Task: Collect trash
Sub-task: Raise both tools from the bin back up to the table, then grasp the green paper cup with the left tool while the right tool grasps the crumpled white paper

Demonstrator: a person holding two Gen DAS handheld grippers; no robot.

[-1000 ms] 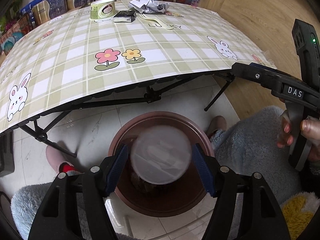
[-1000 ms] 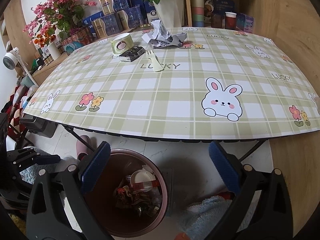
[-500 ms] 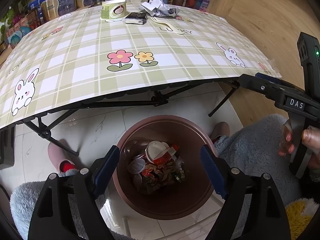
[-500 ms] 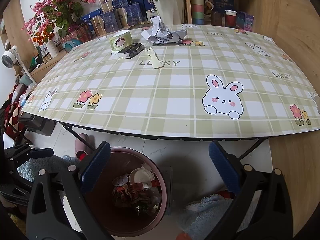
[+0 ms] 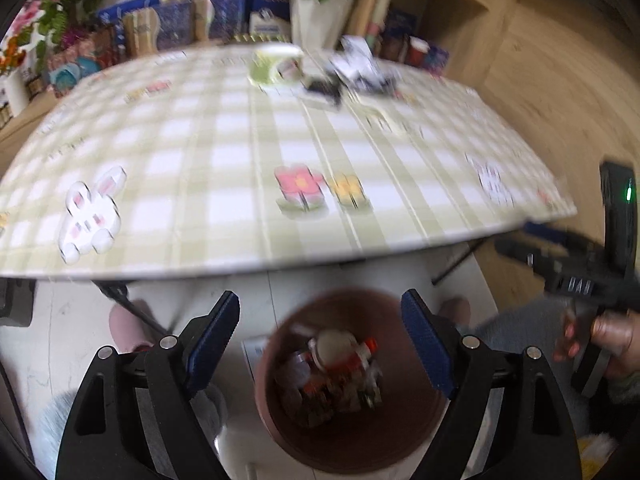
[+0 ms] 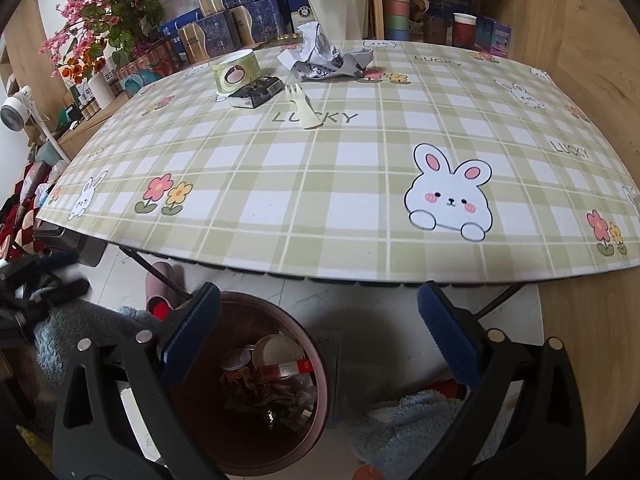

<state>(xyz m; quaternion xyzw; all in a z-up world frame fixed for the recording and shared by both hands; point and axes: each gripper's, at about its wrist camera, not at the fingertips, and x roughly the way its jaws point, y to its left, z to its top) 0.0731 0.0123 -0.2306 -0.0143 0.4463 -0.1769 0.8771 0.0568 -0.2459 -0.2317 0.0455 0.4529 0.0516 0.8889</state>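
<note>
Left view, change: a round lid was held between the pads a second ago; it is gone now, and the left gripper [image 5: 320, 336] is seen empty, fingers spread wide.
Left view, bin: the brown bin [image 5: 280, 432] sits on the floor just below the gripper, with wrappers and a white lid inside.
Left view, motion: everything is smeared, so the gripper is judged to be swinging up towards the table [image 5: 180, 168].
Left view, meaning: one piece is judged delivered; the next pickup is being lined up.
Right view, gripper: the right gripper [image 6: 318, 332] is seen empty, fingers wide apart, placed as before over the table edge.
Right view, trash left: sharply shown at the far side are a green cup [image 6: 235, 70], a dark pack [image 6: 256, 92], a pale fork [image 6: 302, 106] and crumpled paper [image 6: 328, 58].
Right view, bin: its contents [image 6: 272, 376] are seen clearly here.
Only in left view: the right tool and its hand [image 5: 600, 336] are shown.
Only in right view: crisp detail of the remaining trash, merely blurs in the left.
</note>
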